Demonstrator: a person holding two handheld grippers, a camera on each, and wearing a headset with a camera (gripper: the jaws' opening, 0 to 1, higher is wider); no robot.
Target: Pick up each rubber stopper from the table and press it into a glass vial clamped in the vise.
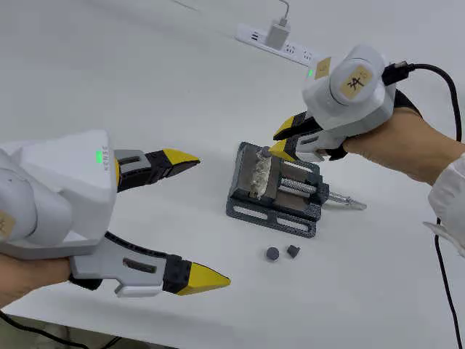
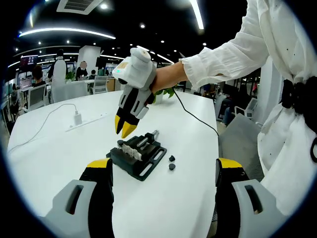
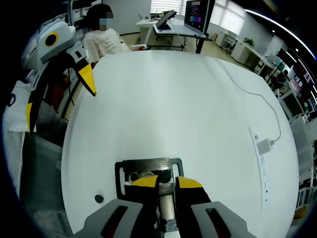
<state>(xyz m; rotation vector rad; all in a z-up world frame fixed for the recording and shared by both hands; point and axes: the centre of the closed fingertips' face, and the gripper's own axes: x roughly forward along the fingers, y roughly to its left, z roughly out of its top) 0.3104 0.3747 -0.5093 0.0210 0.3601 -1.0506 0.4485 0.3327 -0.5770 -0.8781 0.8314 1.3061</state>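
Position of the work: the right tool [image 1: 280,143] hangs over the far end of the vise [image 1: 280,190]. Its jaws are drawn together with nothing visible between them, and its tips are just above a seated stopper [image 1: 265,153] that caps the glass vials [image 1: 258,174] clamped there. The glass runs as a short row along the vise's jaw line. The count cannot be told.

Two loose stoppers [image 1: 272,254] lie side by side on the table [image 1: 145,87], just beside the vise's near edge, on the person's side.

The left tool [image 1: 196,217] stands well apart to the left of the vise, jaws spread wide and holding nothing.

Judgement: the loose stoppers lie below the right tool and toward the person. In the head view the left tool's lower jaw looks closer to them, and that tool is ready to take one.

The table is plain, white and smooth. A power strip [image 1: 280,43] carrying a charger lies toward its far side. The room is an open office with desks, screens, people and strip ceiling lights.
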